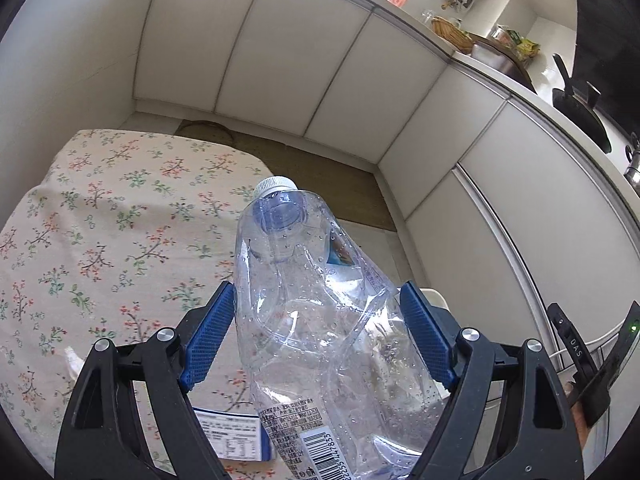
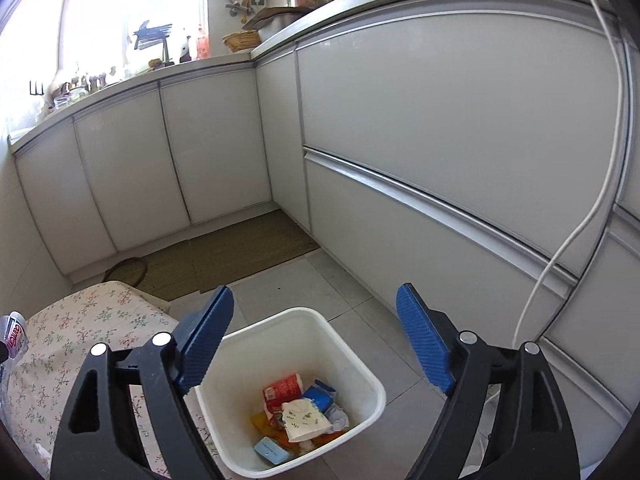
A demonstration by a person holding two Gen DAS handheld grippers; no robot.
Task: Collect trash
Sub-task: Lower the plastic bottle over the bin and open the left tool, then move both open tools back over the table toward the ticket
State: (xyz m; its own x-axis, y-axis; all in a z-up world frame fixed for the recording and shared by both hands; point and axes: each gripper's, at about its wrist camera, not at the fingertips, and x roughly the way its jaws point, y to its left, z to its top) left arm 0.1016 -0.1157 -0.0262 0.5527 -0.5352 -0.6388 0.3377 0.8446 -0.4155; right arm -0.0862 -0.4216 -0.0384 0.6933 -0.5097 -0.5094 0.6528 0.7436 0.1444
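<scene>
Between your left gripper pads sits the bottle, pinched at mid-body, its long axis running forward along the fingers, cap pointing away over the floral table. The bottle is clear, crumpled, beaded with droplets, label partly peeled. Your right gripper is spread wide, holding nothing, directly above the bin, which already holds wrappers. Judgement: the bin lies to the bottle's right; carry it across.
</scene>
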